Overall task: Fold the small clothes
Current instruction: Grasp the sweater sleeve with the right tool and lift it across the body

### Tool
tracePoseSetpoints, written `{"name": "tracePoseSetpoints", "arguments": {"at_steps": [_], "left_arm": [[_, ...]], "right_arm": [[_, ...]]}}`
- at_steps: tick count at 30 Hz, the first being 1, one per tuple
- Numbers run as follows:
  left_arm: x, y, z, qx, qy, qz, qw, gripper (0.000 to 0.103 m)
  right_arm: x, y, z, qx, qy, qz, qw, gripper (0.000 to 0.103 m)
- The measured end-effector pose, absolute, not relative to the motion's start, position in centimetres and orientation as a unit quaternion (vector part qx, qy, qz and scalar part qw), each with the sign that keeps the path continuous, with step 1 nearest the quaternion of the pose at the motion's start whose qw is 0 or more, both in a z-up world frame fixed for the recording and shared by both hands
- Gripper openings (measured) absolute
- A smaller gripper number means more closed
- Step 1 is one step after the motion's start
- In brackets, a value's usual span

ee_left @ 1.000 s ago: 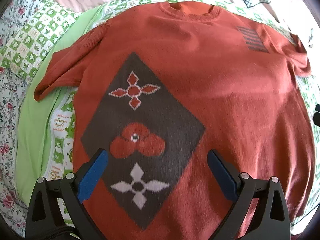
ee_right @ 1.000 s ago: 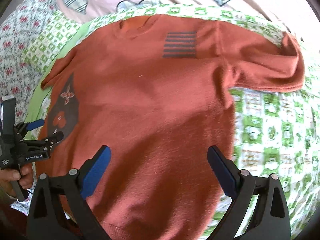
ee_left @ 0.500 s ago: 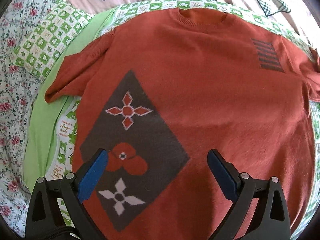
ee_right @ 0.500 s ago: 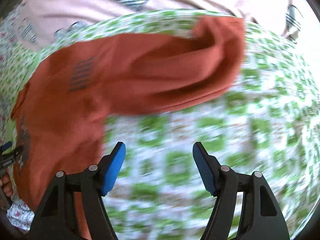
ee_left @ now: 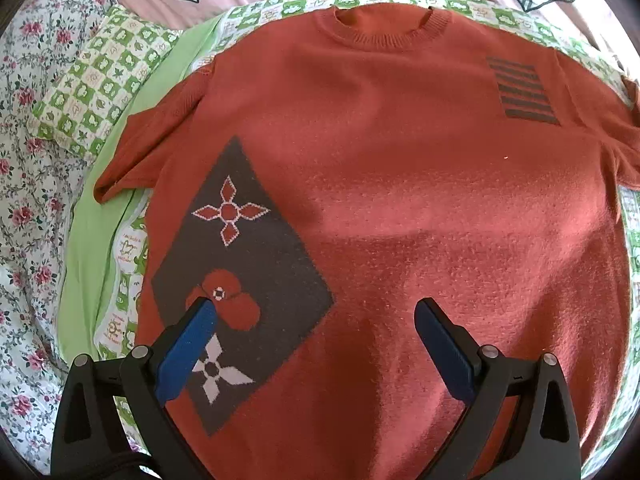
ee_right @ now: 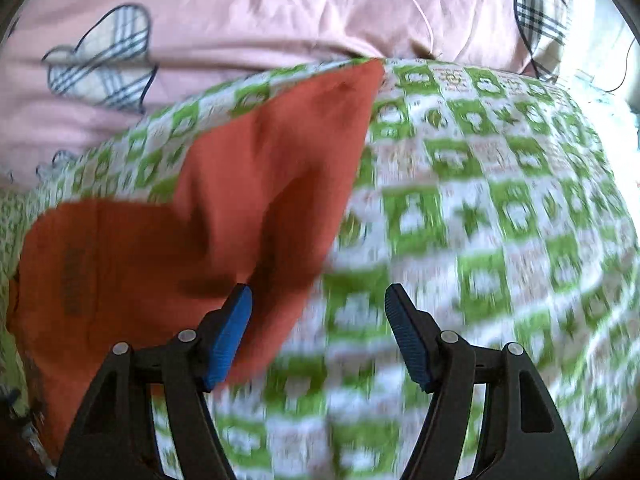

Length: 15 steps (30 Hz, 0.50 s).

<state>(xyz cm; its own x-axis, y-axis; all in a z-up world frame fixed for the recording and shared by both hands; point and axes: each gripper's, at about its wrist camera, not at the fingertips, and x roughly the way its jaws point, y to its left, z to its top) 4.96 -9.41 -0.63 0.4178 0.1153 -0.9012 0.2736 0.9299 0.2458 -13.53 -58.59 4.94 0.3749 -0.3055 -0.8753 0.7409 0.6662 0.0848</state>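
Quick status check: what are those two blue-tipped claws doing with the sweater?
Left gripper open above rust-orange knitted sweater. Right gripper open beside its sleeve. Sweater flat, unfolded. Nothing in the way.

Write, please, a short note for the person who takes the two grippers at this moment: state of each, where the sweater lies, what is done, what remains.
Left gripper: jaws open, empty, over the sweater's lower front.
Right gripper: jaws open, empty, at the edge of the sleeve; this view is blurred.
The sweater lies flat, face up, on the green checked cover, collar away from the grippers.
Done: spread out. No fold is visible.
Left: fold the sleeves in, then the body.
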Motion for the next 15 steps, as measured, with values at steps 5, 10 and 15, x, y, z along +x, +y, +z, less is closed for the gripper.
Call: {"name": "tracePoseSetpoints", "arguments": {"at_steps": [5,10,15], "left_arm": [[4.8,-9.5,-0.8,0.180,0.540,-0.053,0.820,0.100],[5.5,-8.8,-0.6,0.170,0.539,-0.054,0.824,0.100],[6.8,-7.8,0.0,0.157,0.530,-0.064,0.831,0.100]], "right_arm": [[-10.0,-59.2,3.7,0.239,0.471,-0.292,0.797,0.028],[-7.8,-56.8,5.1,0.178,0.487,-0.295,0.803,0.008],[-4.8,-51.8,8.5,0.129,0.474,-0.273,0.827,0.007]]}}
